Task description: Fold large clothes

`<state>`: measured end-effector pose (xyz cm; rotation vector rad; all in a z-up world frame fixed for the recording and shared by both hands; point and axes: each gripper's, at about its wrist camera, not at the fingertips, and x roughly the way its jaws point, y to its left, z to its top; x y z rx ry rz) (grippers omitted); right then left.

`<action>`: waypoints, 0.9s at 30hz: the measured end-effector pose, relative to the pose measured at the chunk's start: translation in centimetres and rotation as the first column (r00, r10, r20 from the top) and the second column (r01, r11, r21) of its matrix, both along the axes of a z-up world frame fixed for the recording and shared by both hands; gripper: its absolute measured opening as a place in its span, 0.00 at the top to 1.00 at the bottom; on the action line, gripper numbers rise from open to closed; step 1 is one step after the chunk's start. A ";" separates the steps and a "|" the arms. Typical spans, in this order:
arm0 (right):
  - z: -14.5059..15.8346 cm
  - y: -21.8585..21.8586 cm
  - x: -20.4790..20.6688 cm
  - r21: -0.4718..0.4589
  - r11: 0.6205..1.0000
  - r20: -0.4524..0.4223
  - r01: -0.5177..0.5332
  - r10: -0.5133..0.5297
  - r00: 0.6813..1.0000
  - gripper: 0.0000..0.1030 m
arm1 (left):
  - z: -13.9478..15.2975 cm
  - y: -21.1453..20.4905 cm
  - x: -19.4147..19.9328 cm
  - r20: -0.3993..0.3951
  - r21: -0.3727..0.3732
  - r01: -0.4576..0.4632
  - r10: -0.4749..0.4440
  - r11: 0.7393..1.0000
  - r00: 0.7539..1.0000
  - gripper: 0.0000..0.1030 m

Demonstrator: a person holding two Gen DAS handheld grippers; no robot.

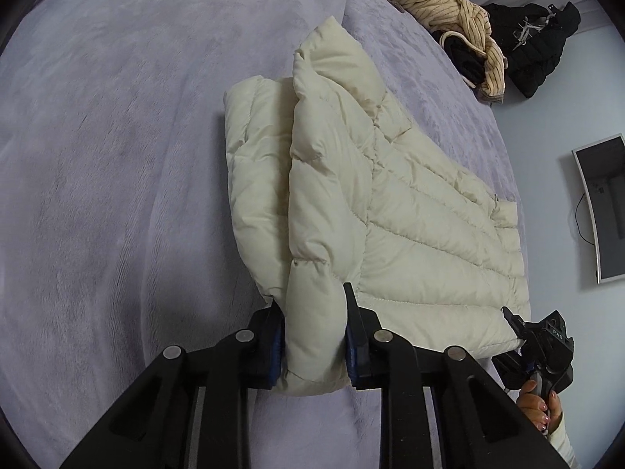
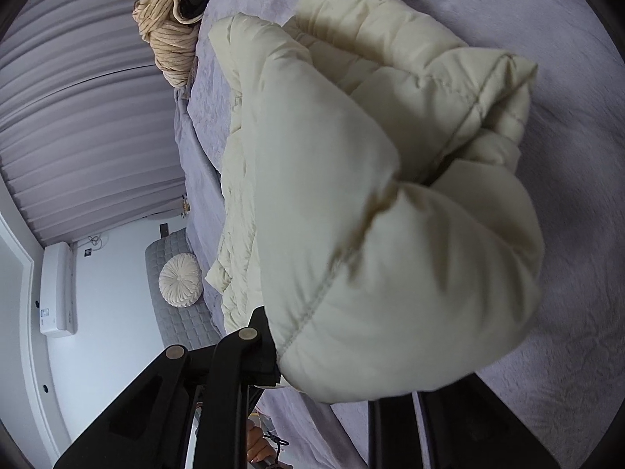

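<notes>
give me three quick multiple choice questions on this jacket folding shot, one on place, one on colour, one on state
1. Where does the striped garment lie?
A. far edge of the bed
B. on the floor
C. under the jacket

2. What colour is the puffer jacket?
A. black
B. cream
C. red

3. What is the left gripper doing?
A. standing open above the bed
B. shut on the jacket
C. holding a hanger

Key: 1 A, it sits heaped at the bed's far edge; 2 B, its quilted fabric is cream; 3 B, both pads press a jacket fold.

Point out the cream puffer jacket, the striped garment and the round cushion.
cream puffer jacket (image 1: 410, 211): left wrist view, quilted body panel.
striped garment (image 1: 437, 4): left wrist view, bunched middle.
round cushion (image 2: 180, 280): right wrist view, pleated centre.
</notes>
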<state>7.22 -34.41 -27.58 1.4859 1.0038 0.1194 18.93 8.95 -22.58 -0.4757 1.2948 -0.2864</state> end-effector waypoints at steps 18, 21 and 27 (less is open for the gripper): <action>3.6 -0.1 -5.3 -0.206 0.969 -0.222 -0.137 0.090 0.971 0.20 | 3.7 1.8 -4.8 0.030 0.251 -0.017 0.010 0.968 1.000 0.34; 6.3 -0.9 -5.8 -0.334 0.927 -0.255 -0.171 0.086 0.963 0.27 | 5.6 1.2 -4.2 0.085 0.274 -0.004 -0.020 0.962 0.996 0.34; 11.9 1.3 -1.6 -0.488 0.827 -0.141 -0.278 0.239 0.961 0.78 | 7.4 -4.4 -2.0 0.151 0.249 0.112 -0.153 0.962 0.977 0.34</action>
